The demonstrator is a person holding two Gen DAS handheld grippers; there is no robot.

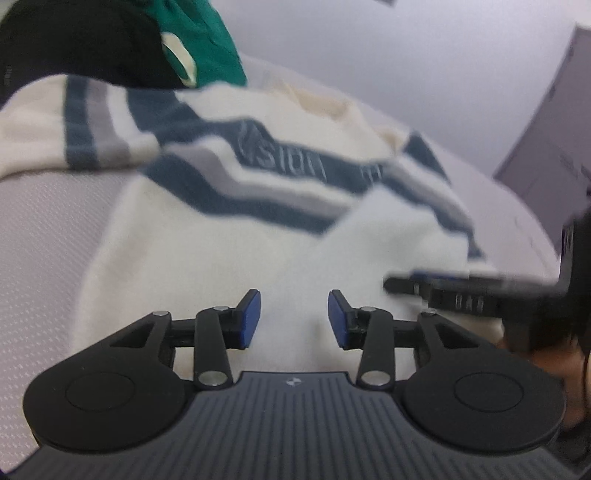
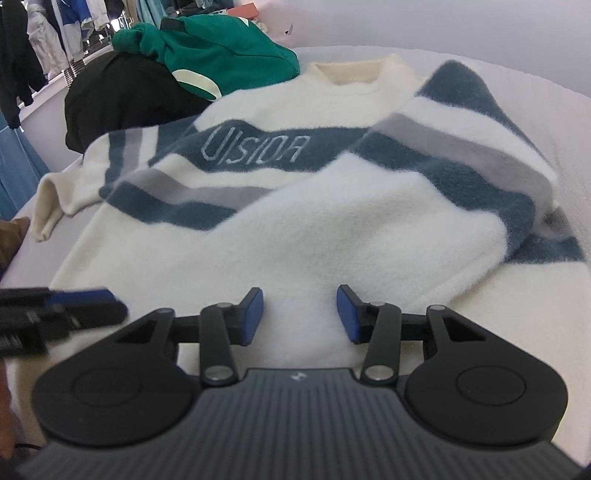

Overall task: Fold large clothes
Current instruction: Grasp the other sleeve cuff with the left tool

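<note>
Left wrist view shows the left tongs [image 1: 294, 318] low over the hem end of a cream fleece sweater [image 1: 207, 258], their blue pads [image 1: 251, 319] standing partly apart with only fabric seen in the gap; neither pad presses on the cloth, as far as the blurred picture lets me judge. The sweater lies spread on a pale textured counter [image 1: 40, 258], its blue and grey stripes running across the chest toward 12 o'clock. At 3 o'clock the right tongs [image 1: 424, 282] reach in sideways over the same hem, smeared by blur.

Right wrist view has the right tongs [image 2: 300, 314] likewise partly open above the near edge of the sweater [image 2: 332, 236], nothing clamped between the pads [image 2: 255, 315]. The stitched lettering [image 2: 255, 147] sits on the blue chest band at 12 o'clock, with the collar [image 2: 354, 72] beyond it. One sleeve [image 2: 55, 199] trails toward 10 o'clock, its cuff near the counter's edge; the other sleeve [image 2: 461, 147] is folded over the body at 2 o'clock. A green garment [image 2: 229, 51] rests on a black garment [image 2: 122, 92] at 11 o'clock, just beside the sweater's shoulder. Hanging clothes [image 2: 44, 33] fill the far corner at 10 o'clock. The left tongs [image 2: 66, 302] enter at 9 o'clock.
</note>
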